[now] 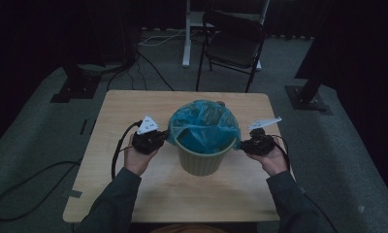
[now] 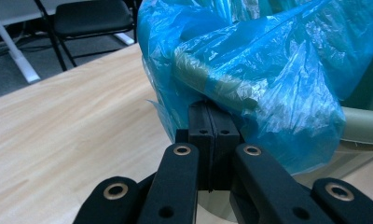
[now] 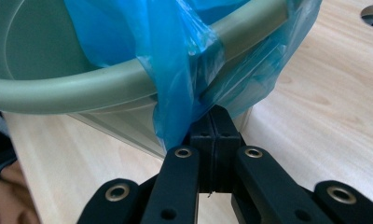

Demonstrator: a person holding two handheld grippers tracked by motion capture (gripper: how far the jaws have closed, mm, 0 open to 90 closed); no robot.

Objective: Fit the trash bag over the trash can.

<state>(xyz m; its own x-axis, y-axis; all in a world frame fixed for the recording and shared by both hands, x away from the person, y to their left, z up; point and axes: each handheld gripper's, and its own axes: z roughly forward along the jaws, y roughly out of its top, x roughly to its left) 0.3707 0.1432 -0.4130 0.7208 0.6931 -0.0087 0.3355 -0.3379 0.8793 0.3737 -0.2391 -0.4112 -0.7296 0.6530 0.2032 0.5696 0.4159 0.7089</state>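
A: Where is the bin (image 1: 202, 158) found?

B: It is stood near the middle of the table (image 1: 134, 194), lined with a blue bag (image 1: 204, 124) folded over its rim.

A: How are the tools seen?

B: The left gripper (image 1: 159, 139) is pressed together on the bag's edge at the bin's left side. The right gripper (image 1: 244, 144) is likewise pinched on the bag at the right side.
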